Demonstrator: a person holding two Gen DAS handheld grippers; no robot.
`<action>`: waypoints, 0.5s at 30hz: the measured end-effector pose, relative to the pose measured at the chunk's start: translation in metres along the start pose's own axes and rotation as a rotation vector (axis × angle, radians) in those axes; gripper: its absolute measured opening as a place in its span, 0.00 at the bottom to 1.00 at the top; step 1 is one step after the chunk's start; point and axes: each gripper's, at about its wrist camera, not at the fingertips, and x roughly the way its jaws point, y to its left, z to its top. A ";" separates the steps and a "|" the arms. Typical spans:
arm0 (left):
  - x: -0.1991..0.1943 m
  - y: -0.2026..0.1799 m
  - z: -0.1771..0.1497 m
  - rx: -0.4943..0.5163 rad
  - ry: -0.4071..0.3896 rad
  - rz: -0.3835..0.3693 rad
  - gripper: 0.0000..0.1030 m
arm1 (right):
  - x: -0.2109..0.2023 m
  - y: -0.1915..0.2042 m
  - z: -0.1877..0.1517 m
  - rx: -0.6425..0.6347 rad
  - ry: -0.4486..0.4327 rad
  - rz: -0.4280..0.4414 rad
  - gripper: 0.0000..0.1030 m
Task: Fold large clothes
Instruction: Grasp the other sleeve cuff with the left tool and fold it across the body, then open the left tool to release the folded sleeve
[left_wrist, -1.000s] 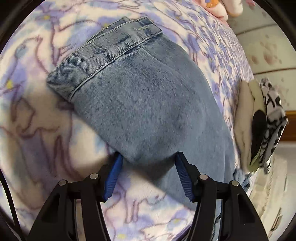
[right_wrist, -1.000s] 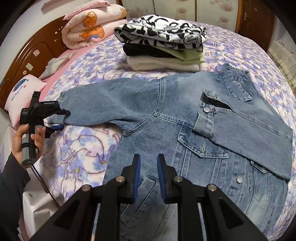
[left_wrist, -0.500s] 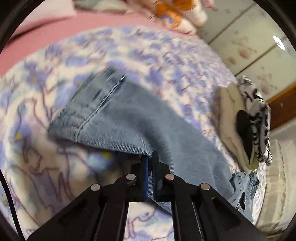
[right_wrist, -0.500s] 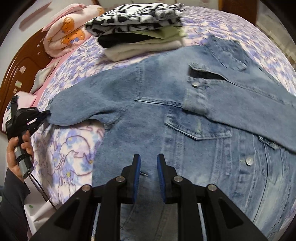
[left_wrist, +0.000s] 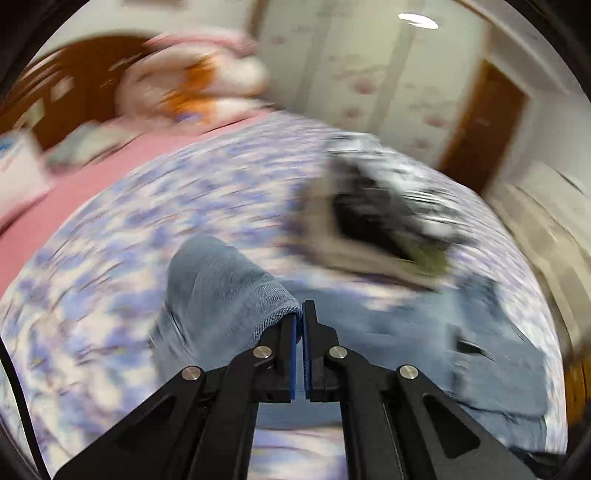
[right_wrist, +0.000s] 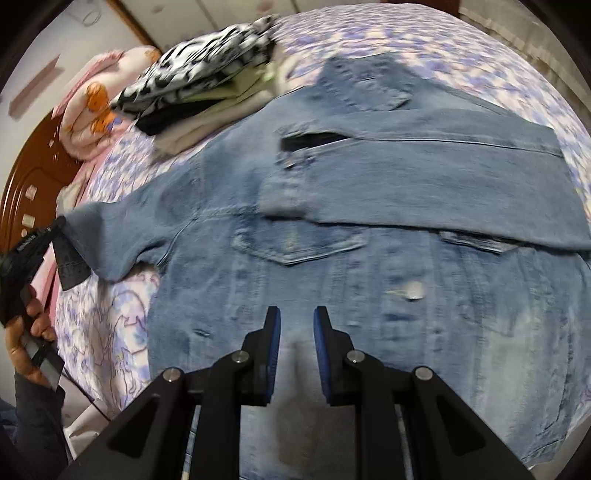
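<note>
A blue denim jacket (right_wrist: 369, 229) lies front up on the floral bedspread, its right sleeve folded across the chest. My left gripper (left_wrist: 300, 314) is shut on the cuff end of the jacket's left sleeve (left_wrist: 225, 288) and holds it lifted off the bed; the view is blurred. In the right wrist view the left gripper (right_wrist: 55, 236) shows at the far left with the sleeve (right_wrist: 110, 236) hanging from it. My right gripper (right_wrist: 296, 321) hovers over the jacket's lower front, jaws slightly apart and empty.
A stack of folded clothes (right_wrist: 207, 85), black-and-white print on top, sits on the bed behind the jacket; it also shows in the left wrist view (left_wrist: 384, 225). A pink bear-print quilt (right_wrist: 92, 107) and wooden headboard (right_wrist: 29, 166) lie beyond. The bed edge (right_wrist: 88, 391) is at lower left.
My left gripper closed on the sleeve cuff and has lifted it off the bed, swinging toward the jacket body. My right gripper has moved in closer over the jacket's lower front.
</note>
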 end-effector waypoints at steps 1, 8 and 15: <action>-0.008 -0.034 0.000 0.062 -0.014 -0.044 0.01 | -0.005 -0.011 -0.001 0.021 -0.012 0.003 0.18; -0.041 -0.229 -0.054 0.387 -0.006 -0.367 0.01 | -0.032 -0.084 -0.011 0.159 -0.073 -0.001 0.18; -0.004 -0.281 -0.139 0.454 0.281 -0.444 0.46 | -0.037 -0.152 -0.022 0.279 -0.069 -0.024 0.18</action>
